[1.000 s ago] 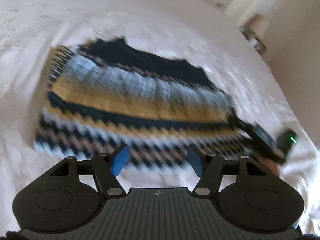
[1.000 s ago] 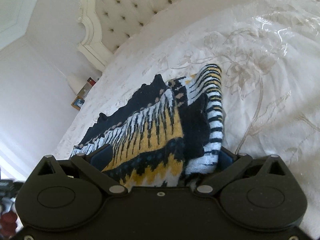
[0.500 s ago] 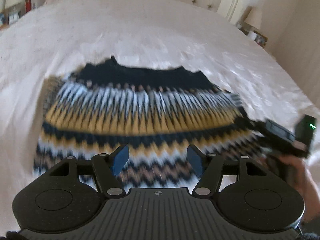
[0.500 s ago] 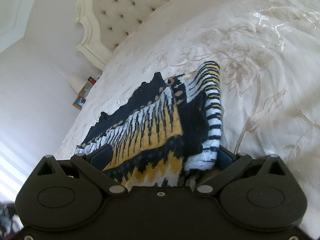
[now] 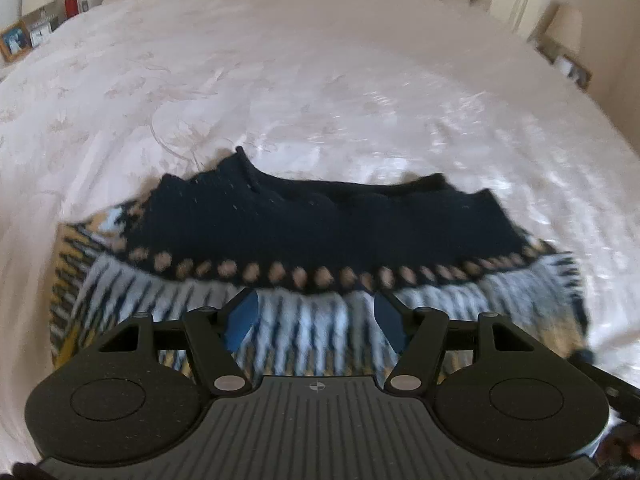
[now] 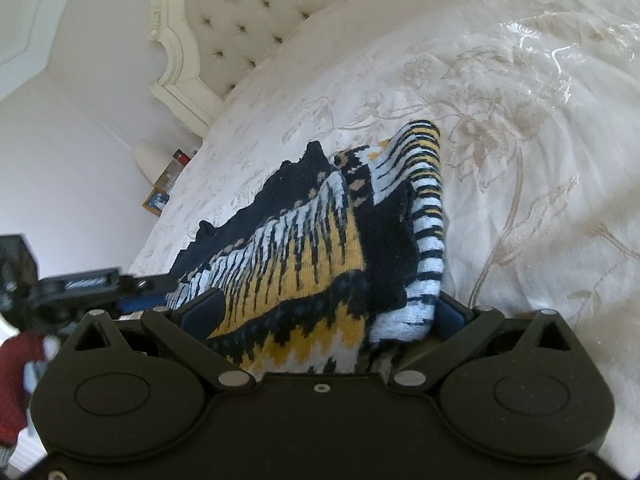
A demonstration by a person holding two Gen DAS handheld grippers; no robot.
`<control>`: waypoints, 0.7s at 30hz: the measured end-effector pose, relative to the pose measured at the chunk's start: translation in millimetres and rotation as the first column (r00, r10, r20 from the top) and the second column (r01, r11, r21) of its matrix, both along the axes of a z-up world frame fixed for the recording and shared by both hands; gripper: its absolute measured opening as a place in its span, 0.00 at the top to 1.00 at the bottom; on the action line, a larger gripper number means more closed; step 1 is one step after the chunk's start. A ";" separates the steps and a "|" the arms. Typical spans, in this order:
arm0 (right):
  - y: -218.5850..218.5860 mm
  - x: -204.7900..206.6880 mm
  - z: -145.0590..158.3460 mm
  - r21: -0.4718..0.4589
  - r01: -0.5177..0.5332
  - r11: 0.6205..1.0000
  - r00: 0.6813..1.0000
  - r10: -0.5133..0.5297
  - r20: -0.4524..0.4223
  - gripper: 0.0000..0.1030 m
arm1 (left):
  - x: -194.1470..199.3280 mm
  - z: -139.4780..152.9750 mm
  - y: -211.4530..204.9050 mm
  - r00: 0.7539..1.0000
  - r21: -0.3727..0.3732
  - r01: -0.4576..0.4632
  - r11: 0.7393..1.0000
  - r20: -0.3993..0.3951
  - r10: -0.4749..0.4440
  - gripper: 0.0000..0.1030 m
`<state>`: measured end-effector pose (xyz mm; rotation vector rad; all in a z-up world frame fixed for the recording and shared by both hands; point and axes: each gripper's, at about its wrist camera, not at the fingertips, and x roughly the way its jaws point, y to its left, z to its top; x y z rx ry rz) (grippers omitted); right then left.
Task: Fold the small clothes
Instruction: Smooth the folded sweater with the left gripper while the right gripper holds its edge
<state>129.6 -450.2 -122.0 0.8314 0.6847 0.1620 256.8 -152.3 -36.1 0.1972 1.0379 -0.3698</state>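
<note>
one wide bed (image 5: 320,80) fills both views, its cream cover satiny and woven with flower shapes. on it lies a thick knitted sweater (image 5: 320,232), dark navy at the top, then striped white, yellow and black. right gripper (image 6: 324,312) has its fingers clamped around a bunched fold of that knit. left gripper (image 5: 316,320) hovers over the white-striped band, blue pads (image 5: 240,320) spread apart.

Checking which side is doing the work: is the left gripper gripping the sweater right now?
No. In the left wrist view the left gripper hovers with its jaws spread apart above the sweater, pinching no fabric.
</note>
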 end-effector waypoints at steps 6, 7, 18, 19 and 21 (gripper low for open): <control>-0.3 0.5 -0.6 0.003 0.001 1.000 1.000 -0.001 0.000 0.00 | 17.7 -20.7 -9.7 1.000 0.079 0.031 0.996 0.002 -0.031 0.39; -0.3 0.6 -0.6 0.003 0.001 1.000 1.000 -0.001 0.000 0.00 | 19.1 -24.7 -11.1 0.999 0.091 0.038 0.995 -0.003 -0.038 0.38; 3.3 3.4 -1.6 -0.016 -0.003 1.000 1.000 0.003 0.002 0.00 | 13.4 -35.3 -9.4 0.997 0.120 0.074 0.990 0.022 -0.078 0.33; 3.5 3.7 -1.5 -0.017 -0.003 1.000 1.000 0.003 0.002 0.00 | 13.8 -34.8 -10.1 0.997 0.121 0.073 0.990 0.022 -0.076 0.33; 3.4 3.5 -1.6 -0.015 -0.003 1.000 1.000 0.003 0.002 0.00 | 13.7 -33.9 -11.9 0.997 0.129 0.071 0.989 0.023 -0.075 0.34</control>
